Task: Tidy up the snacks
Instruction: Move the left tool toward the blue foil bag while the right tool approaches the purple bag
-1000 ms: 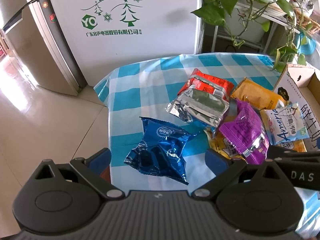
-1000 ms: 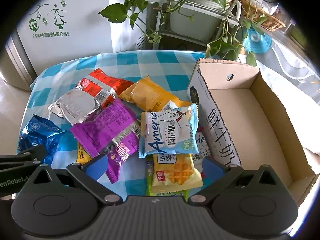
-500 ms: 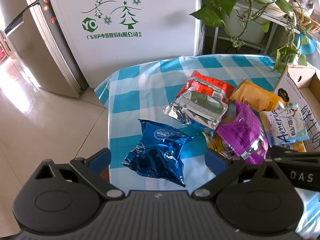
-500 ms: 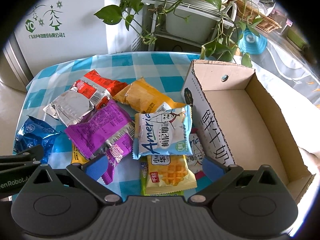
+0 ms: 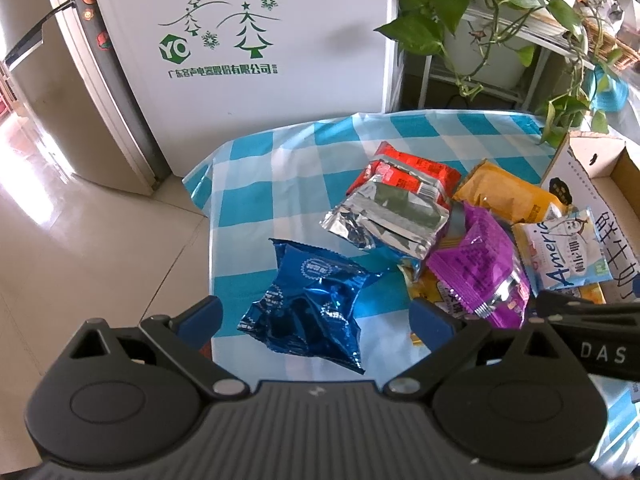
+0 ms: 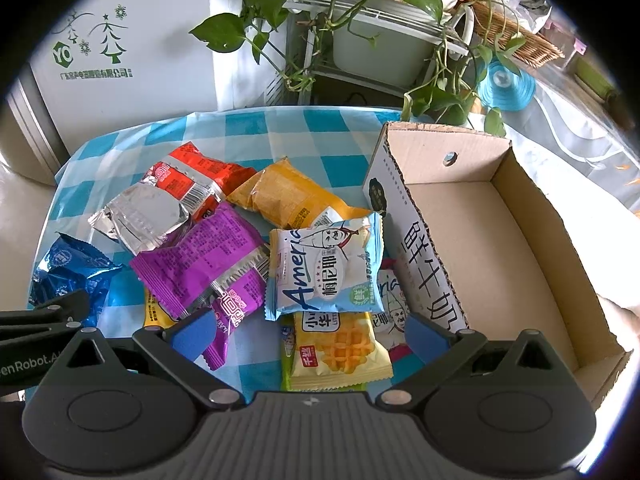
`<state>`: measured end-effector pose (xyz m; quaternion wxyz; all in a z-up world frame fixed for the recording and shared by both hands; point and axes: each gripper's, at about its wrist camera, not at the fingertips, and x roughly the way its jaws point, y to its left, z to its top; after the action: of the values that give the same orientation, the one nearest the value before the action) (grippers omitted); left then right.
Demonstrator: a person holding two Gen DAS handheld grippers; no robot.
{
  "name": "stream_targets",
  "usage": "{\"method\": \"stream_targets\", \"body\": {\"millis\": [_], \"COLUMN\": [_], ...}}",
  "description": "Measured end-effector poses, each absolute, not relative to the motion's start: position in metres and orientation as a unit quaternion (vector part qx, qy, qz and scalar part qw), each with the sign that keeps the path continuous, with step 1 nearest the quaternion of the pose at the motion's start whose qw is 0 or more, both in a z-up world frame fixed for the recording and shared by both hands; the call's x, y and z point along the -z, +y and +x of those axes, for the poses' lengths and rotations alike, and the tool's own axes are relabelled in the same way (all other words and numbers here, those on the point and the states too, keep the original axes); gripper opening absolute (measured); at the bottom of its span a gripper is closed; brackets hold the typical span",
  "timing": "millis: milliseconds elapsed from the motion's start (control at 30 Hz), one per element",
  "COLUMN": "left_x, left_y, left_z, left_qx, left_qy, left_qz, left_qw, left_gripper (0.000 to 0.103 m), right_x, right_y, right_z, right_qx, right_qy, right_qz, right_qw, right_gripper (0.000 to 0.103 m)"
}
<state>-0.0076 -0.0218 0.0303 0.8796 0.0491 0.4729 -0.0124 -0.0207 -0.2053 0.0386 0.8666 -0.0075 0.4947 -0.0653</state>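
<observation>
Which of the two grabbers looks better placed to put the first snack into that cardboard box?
Right, probably. Its open jaws frame the waffle packet, right beside the empty cardboard box. The left gripper faces the blue packet, farther away.

A white fridge [image 5: 256,52] with green tree print stands behind the desk's far edge, a trailing pothos plant [image 6: 340,8] beside it.

yellow packet [image 6: 154,314]: mostly hidden under the purple packet [image 6: 204,264]
cardboard box [image 5: 616,168]: cut off by the left wrist view's right edge
</observation>
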Motion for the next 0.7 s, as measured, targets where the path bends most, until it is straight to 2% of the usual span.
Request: {"method": "stream_targets", "body": {"millis": [700], "left_x": [-0.036], "left_y": [0.004], "left_z": [0.001], "left_qx": [0.041], "left_qy": [0.472], "left_qz": [-0.026], "left_qw": [0.88], "left_gripper": [0.099], "right_x": [-0.051], "right_y": [-0.24], "right_z": [-0.03], "right_qx": [-0.02], "right_qy": [0.461], "right_qz": [0.064], "right_qw": [0.885], "right_gripper": [0.103]}}
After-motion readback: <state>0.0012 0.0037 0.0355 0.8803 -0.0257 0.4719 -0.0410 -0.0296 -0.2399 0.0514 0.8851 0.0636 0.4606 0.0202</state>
